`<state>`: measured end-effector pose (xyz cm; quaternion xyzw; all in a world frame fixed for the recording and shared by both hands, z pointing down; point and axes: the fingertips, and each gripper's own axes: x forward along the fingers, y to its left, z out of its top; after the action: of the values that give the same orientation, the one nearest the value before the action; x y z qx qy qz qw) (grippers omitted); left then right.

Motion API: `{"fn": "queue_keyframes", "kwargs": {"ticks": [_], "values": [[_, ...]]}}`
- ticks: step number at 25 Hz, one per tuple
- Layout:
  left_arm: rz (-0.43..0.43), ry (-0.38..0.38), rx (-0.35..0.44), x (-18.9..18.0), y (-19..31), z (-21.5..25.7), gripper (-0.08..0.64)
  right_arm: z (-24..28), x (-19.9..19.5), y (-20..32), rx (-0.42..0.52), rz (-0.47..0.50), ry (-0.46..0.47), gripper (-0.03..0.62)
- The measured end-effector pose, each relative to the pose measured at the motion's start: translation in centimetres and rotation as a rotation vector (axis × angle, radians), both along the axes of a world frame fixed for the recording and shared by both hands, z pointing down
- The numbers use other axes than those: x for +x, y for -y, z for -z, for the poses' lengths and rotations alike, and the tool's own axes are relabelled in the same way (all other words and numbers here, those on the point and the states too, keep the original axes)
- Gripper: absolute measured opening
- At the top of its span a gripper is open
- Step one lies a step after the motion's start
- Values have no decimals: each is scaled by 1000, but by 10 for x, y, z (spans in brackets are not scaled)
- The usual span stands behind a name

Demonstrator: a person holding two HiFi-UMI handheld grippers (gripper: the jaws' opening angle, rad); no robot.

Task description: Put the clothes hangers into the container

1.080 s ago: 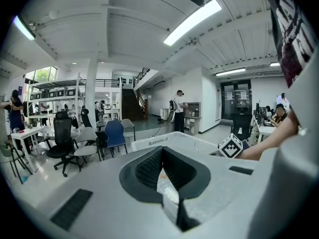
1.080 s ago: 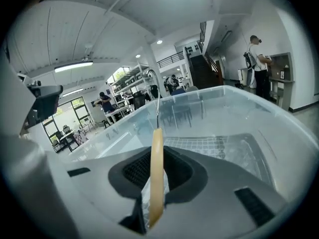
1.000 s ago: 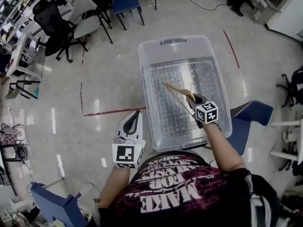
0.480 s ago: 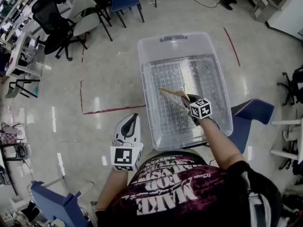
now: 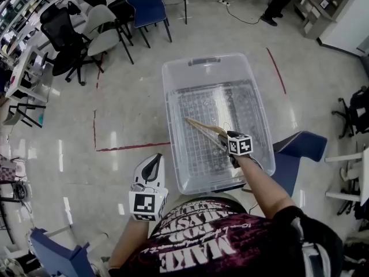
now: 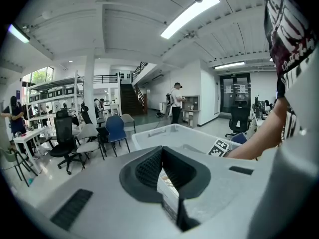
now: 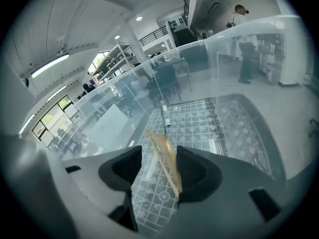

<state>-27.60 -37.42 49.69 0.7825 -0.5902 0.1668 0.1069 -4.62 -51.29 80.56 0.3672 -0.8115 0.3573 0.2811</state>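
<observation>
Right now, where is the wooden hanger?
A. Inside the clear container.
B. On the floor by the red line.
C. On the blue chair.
A: the wooden hanger is within the walls of the clear container, between the jaws of the right gripper, which have just been opening.

Head view looks steeply down; both gripper views face forward, all sharing the container (image 5: 204, 60).

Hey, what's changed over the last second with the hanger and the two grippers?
The right gripper has sunk deeper into the clear container with the wooden hanger. Its jaws have just been opening. The hanger is still between them, leaning on one pad rather than clamped. The left gripper stayed shut and empty beside the container, on the person's left, and the container kept its place on the floor.
</observation>
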Motion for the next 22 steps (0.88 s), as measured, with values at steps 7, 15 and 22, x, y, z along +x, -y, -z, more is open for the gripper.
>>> {"fn": "queue_keyframes", "kwargs": {"ticks": [7, 15, 22], "values": [[-23, 3, 20, 18, 3, 6, 5, 57, 6, -19, 140, 90, -8, 200], [15, -55, 86, 29, 10, 28, 6, 185, 18, -44, 491, 156, 11, 4], [34, -62, 175, 52, 3, 56, 6, 275, 36, -68, 643, 197, 60, 3]]}}
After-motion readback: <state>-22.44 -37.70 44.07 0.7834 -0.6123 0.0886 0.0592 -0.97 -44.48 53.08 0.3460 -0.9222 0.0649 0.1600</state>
